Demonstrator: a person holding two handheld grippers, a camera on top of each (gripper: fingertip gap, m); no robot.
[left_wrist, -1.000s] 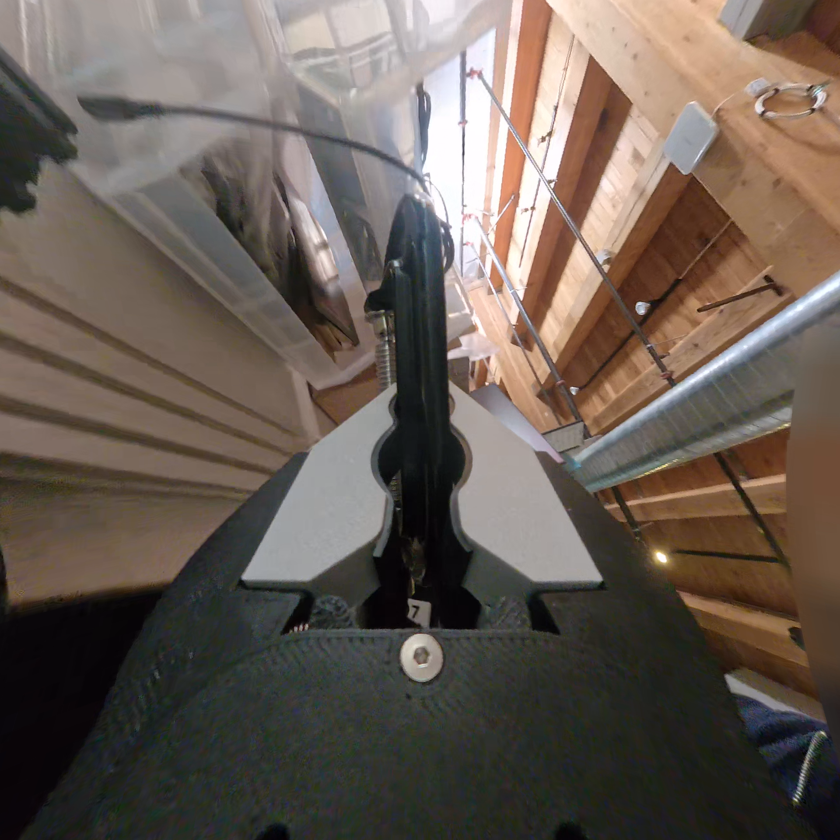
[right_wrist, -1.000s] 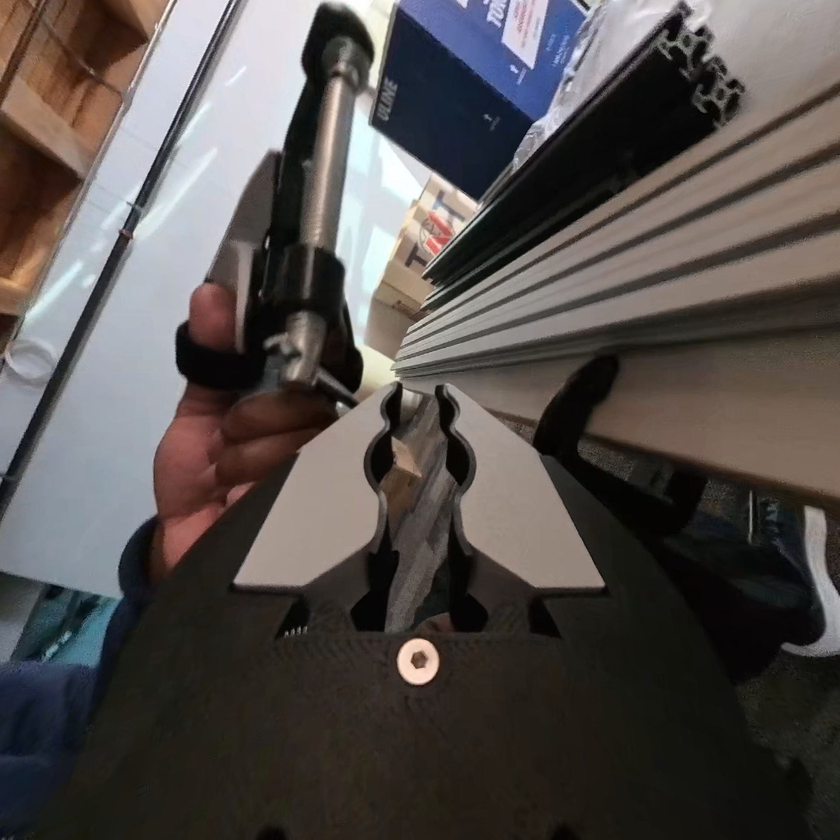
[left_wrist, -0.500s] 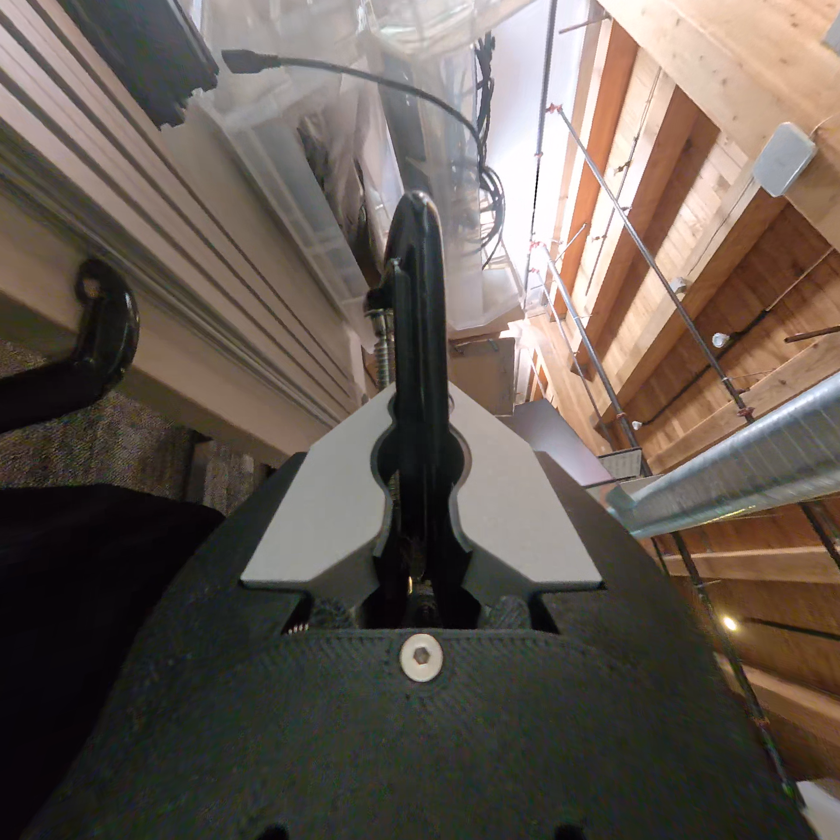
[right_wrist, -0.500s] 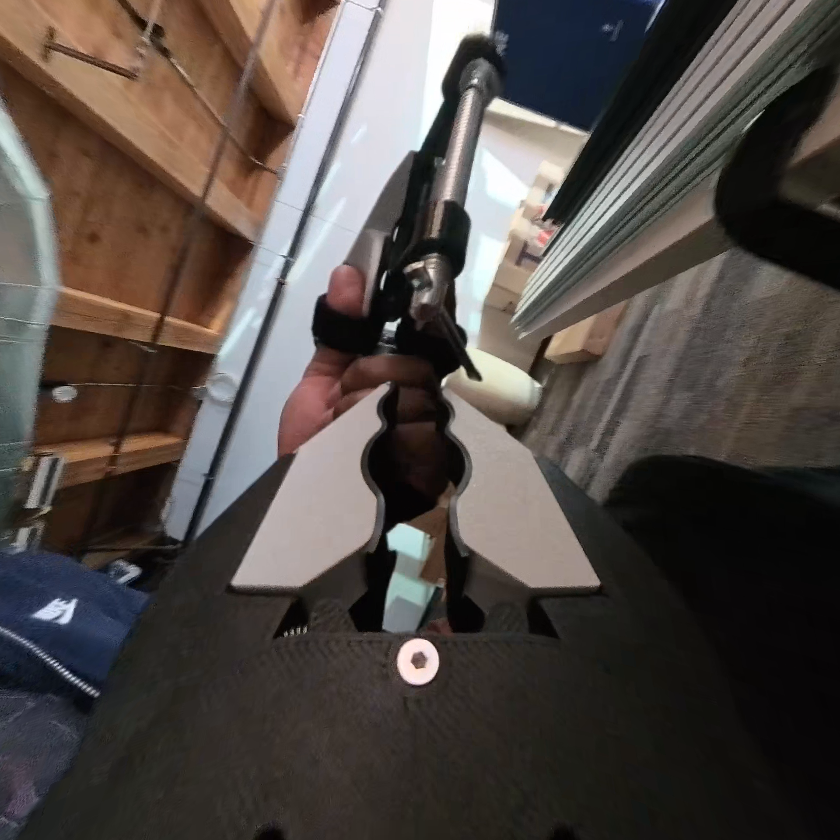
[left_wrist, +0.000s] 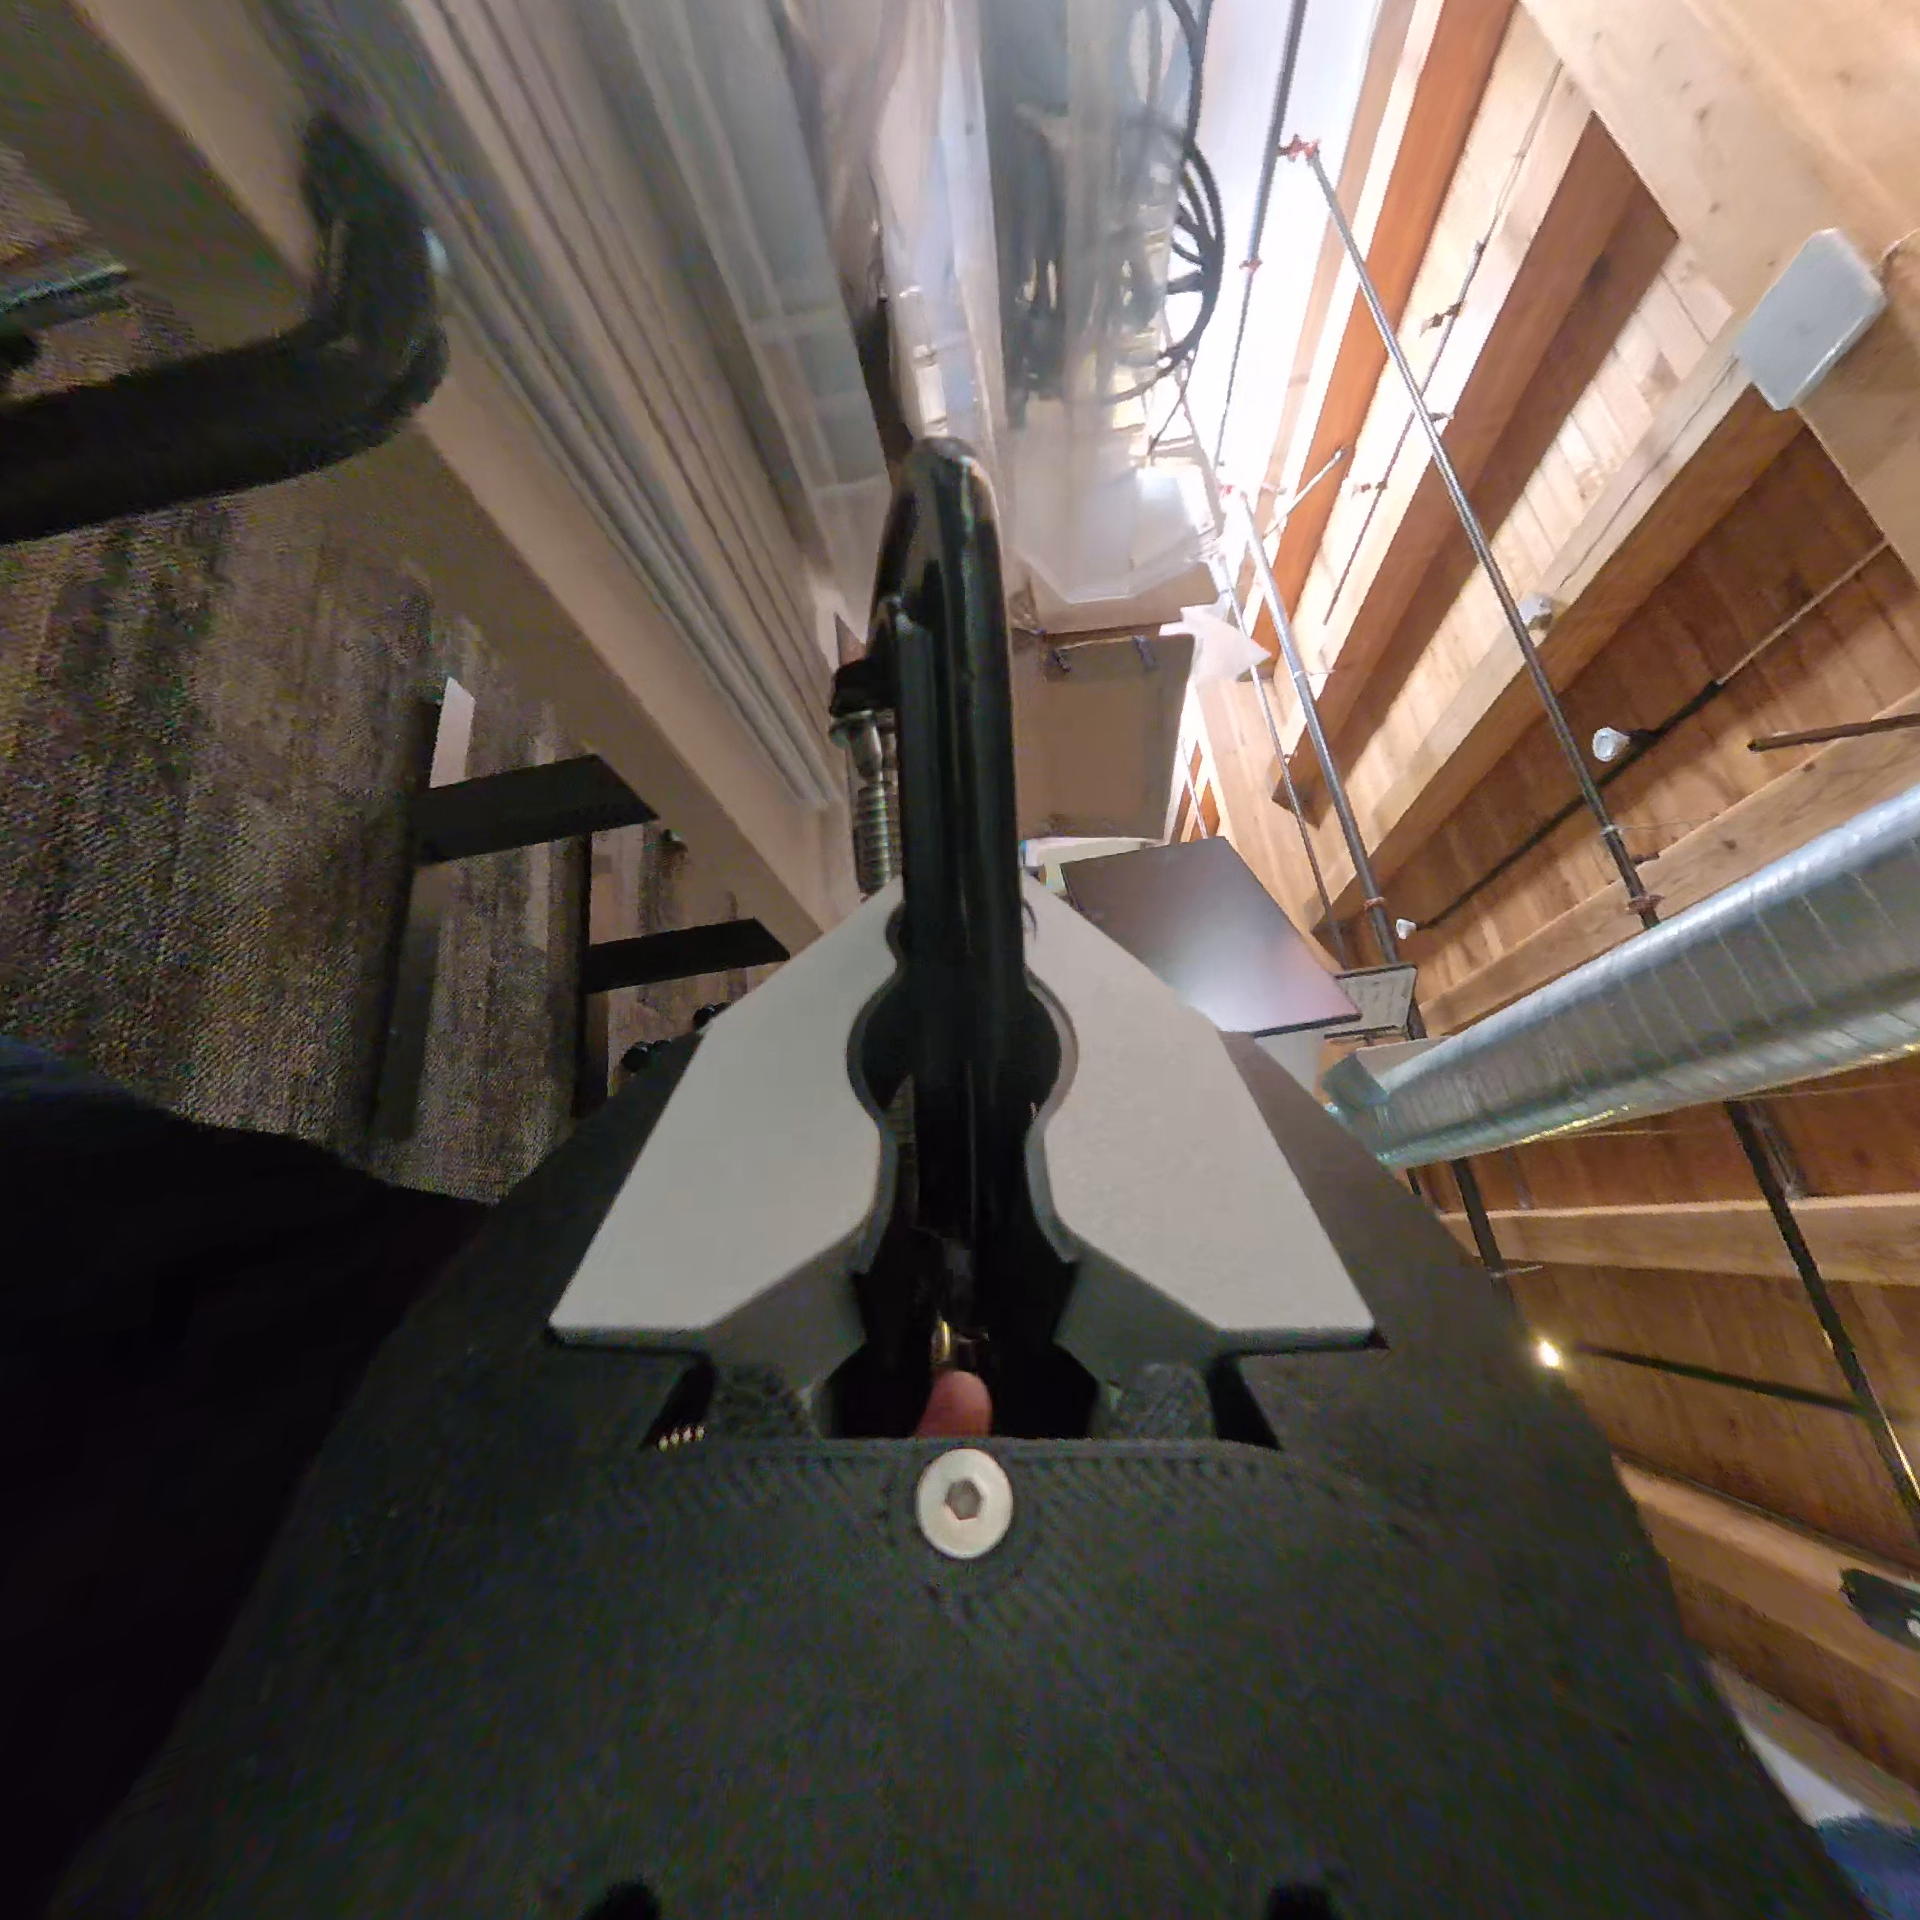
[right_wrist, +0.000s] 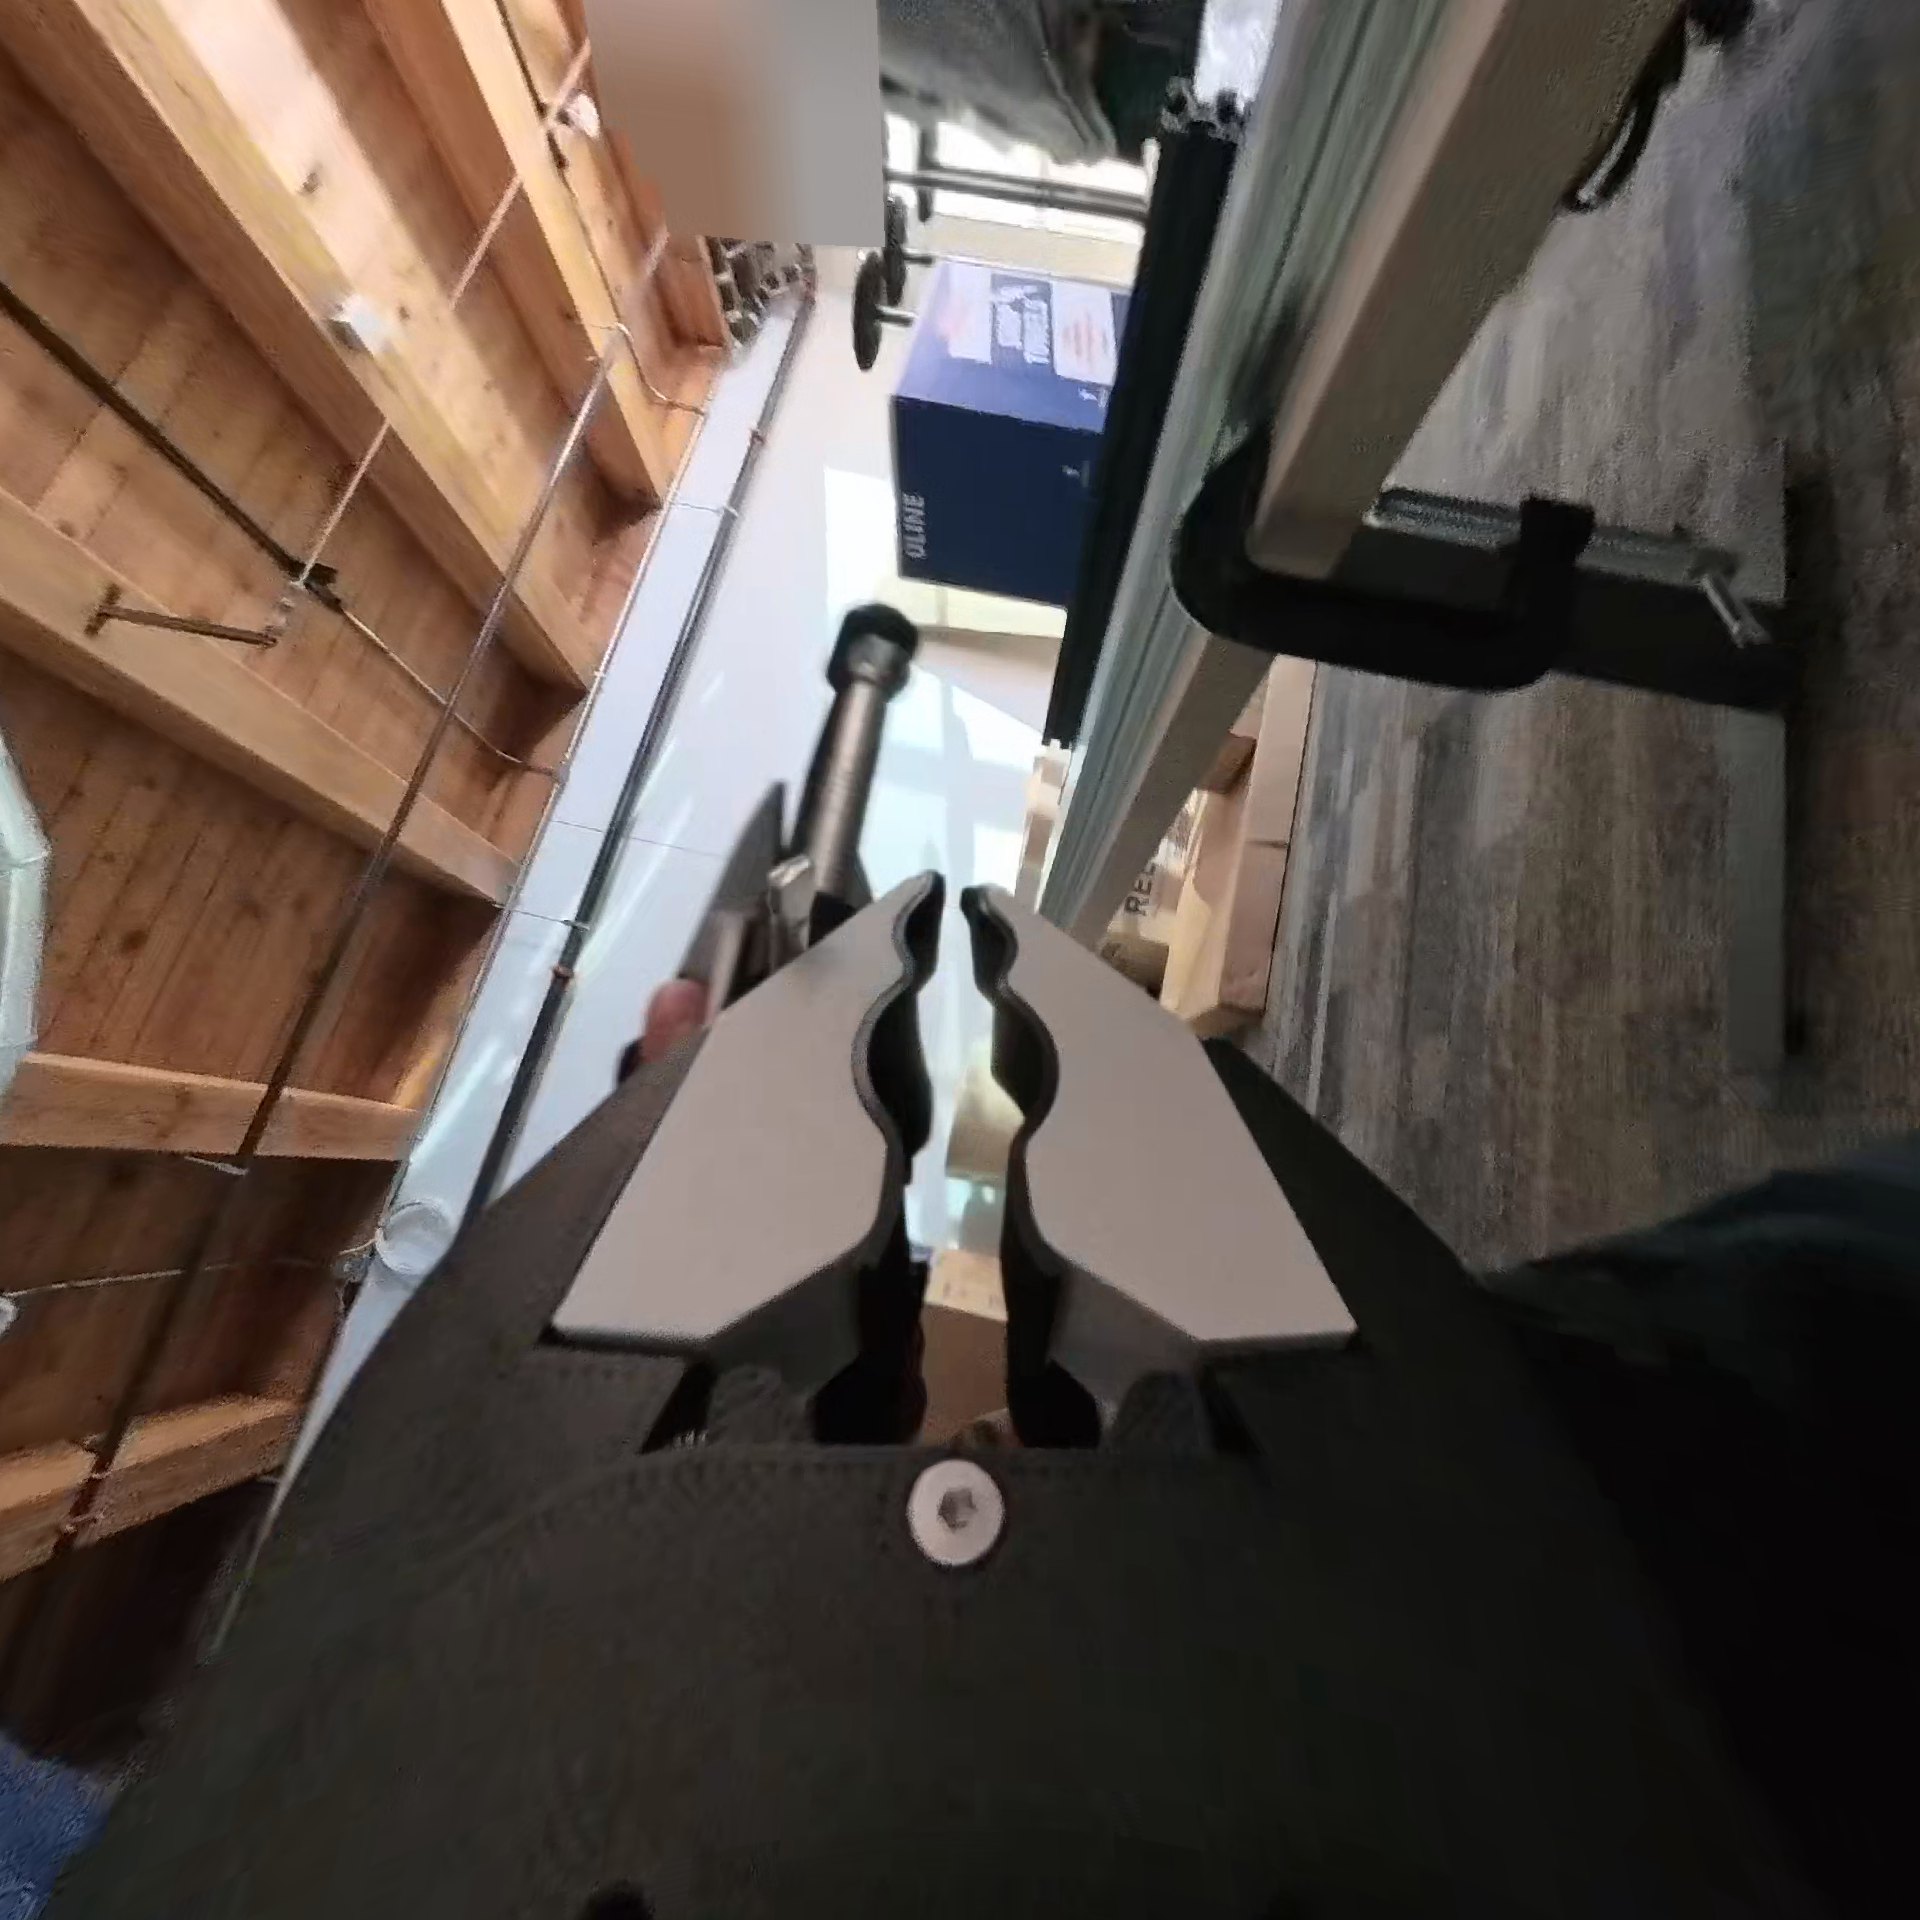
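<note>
Timber-joist ceiling (left_wrist: 1558, 520) overhead, grey carpet (left_wrist: 208, 831) below; both views tipped sideways. Left hand-held gripper (left_wrist: 961, 914) pinches a black C-clamp (left_wrist: 945, 644), its long axis running straight out along the fingers, desk edge (left_wrist: 582, 582) just beside. Right hand-held gripper (right_wrist: 951, 899) nearly closed, holding nothing; a second C-clamp (right_wrist: 1455, 613) grips the desk, well apart.
</note>
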